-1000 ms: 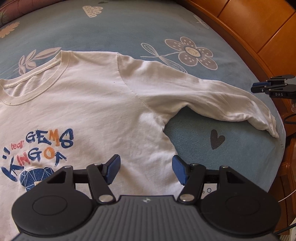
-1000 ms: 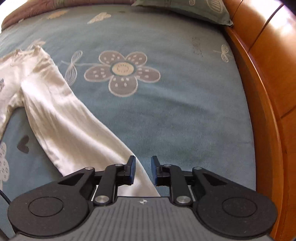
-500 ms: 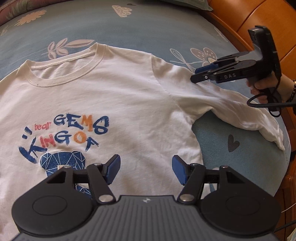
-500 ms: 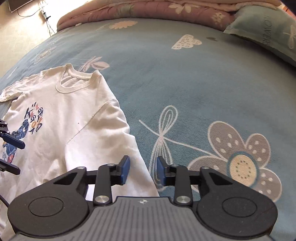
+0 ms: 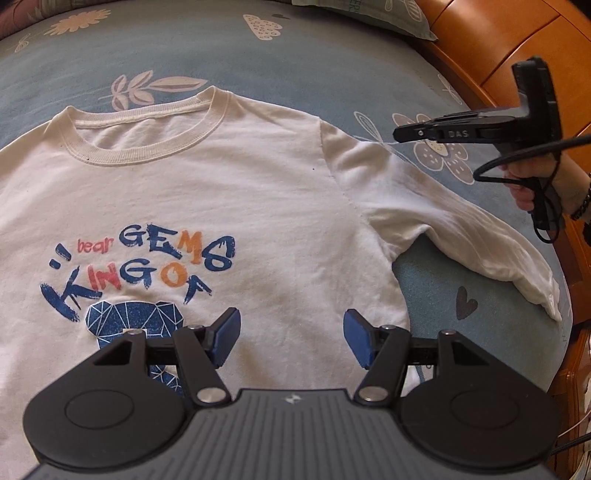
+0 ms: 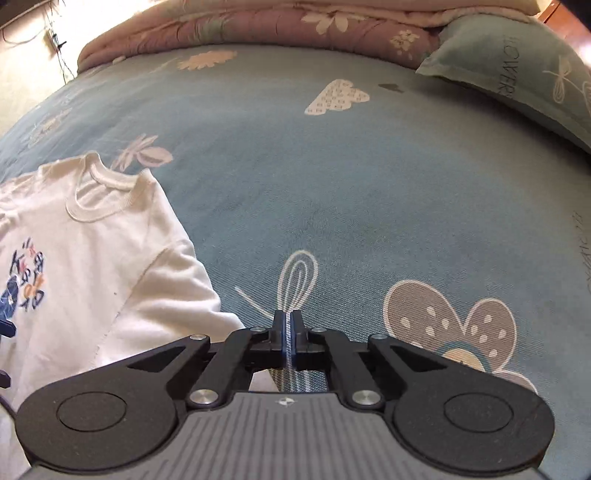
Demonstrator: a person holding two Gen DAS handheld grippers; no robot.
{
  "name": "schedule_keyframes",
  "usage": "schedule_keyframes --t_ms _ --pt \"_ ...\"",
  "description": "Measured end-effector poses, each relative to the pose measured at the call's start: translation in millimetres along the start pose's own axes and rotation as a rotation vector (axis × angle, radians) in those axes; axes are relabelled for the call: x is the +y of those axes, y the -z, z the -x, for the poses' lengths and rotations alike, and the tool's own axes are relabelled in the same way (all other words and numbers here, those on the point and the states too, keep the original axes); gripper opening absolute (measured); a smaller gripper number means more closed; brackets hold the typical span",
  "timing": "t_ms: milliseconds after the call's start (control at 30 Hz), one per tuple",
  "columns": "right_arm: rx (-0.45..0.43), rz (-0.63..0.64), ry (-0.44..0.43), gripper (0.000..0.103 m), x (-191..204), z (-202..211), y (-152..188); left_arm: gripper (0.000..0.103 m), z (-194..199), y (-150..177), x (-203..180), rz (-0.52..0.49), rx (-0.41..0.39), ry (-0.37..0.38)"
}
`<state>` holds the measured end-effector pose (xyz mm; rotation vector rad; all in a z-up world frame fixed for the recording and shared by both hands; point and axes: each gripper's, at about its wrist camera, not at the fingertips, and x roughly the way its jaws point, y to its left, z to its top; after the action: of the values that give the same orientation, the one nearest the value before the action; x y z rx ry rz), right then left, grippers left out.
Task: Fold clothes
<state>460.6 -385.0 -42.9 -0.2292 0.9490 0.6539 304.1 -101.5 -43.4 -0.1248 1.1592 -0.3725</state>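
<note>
Blue bedding printed with flowers and clouds is covering the bed [image 5: 177,55], with a pink quilt [image 6: 258,26] and a pillow [image 6: 517,77] lying along its far end and a wooden bed frame [image 5: 491,51] running down the right side. A white long-sleeved shirt [image 5: 192,199] is lying flat and face up on the bed, its printed lettering readable from the left wrist view.

Going from left to right: the left hand-held gripper [image 5: 291,339] is hovering low over the lower chest of the shirt, its blue pads standing wide apart with nothing between them, much as they stood a second ago. The view from it has slid across the shirt, so the collar [image 5: 147,133] and print are now sitting more centrally.

Further right, the right hand-held gripper [image 5: 399,134] is hanging just above the shirt's sleeve [image 5: 443,221] near the shoulder. A second ago it was out by the cuff with its jaws partly open; now it has swung in toward the shoulder seam and its jaws have come together, and in its own view [image 6: 287,325] nothing is showing between them, only bedding beyond. That probably means it is not gripping the sleeve yet, so the first fold is still to be started.

The shirt's long axis is running from the collar, at the far end, down toward the left hand-held gripper. The sleeve is stretching out to the right and angling downward, its cuff [image 5: 546,299] lying near the bed's right edge.
</note>
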Motion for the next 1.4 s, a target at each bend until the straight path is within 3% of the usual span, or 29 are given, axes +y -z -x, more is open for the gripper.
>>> schedule_keyframes --t_ms 100,267,333,433,600,800,867,967,1133,1300,1400 --pt "-0.036 0.093 -0.063 0.008 26.6 33.6 11.2 0.062 1.3 0.7 5.9 -0.014 0.009 -0.012" --pt "0.053 0.419 -0.097 0.014 94.9 51.3 49.2 0.062 2.8 4.0 14.9 -0.011 0.021 -0.022" --pt "0.089 0.546 -0.059 0.014 115.2 46.9 66.3 0.062 3.2 4.7 15.0 -0.018 0.021 -0.024" --pt "0.11 0.633 0.007 0.015 126.6 34.1 81.4 0.062 4.0 5.5 13.3 -0.027 0.02 -0.02" --pt "0.097 0.643 0.074 0.015 125.6 28.1 82.8 0.062 4.5 9.3 9.7 -0.036 0.022 -0.014" --pt "0.095 0.641 0.086 0.02 126.4 18.9 78.6 0.062 0.3 14.7 7.5 -0.023 0.033 -0.008" --pt "0.111 0.627 0.082 0.014 127.2 13.8 76.4 0.062 -0.1 15.1 5.9 -0.026 0.035 -0.005" --pt "0.136 0.576 0.038 0.007 124.6 18.2 72.5 0.062 -0.1 16.0 5.0 -0.034 0.041 -0.001" --pt "0.183 0.471 -0.086 0.006 120.3 34.1 75.5 0.062 -3.2 16.1 5.0 -0.038 0.053 0.001" --pt "0.181 0.387 -0.058 0.01 120.1 48.5 87.8 0.062 -3.0 11.1 1.4 -0.056 0.051 0.014" --pt "0.145 0.274 0.019 0.019 110.7 65.0 95.5 0.062 -3.5 8.5 -1.1 -0.075 0.055 0.018"
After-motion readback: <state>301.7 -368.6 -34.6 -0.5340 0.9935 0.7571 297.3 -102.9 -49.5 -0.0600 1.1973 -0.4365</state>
